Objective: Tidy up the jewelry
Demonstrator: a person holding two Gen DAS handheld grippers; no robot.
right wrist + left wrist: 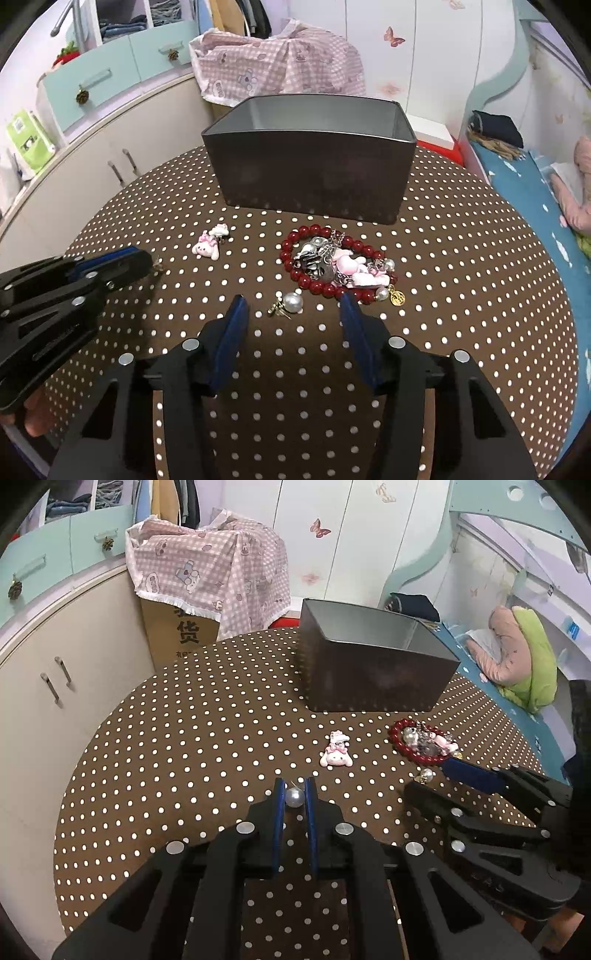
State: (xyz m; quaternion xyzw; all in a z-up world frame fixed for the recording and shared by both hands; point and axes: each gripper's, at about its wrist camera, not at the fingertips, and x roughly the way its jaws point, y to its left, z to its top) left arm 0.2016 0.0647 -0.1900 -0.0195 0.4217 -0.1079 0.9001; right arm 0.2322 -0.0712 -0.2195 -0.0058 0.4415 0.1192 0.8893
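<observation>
My left gripper (294,788) is shut on a pearl earring (294,796) just above the dotted tablecloth; it also shows at the left of the right wrist view (149,264). My right gripper (293,306) is open, with a second pearl earring (291,303) lying on the cloth between its fingertips; that earring shows in the left wrist view (424,775). A red bead bracelet (314,284) rings a pile of pink and silver charms (343,267). A pink bunny clip (208,243) lies to the left. A dark metal box (314,177) stands open behind.
The round table (480,277) has a brown white-dotted cloth. A cardboard box under pink checked fabric (207,572) stands behind it, cupboards (55,686) to the left, and a bed with a blue sheet (535,206) to the right.
</observation>
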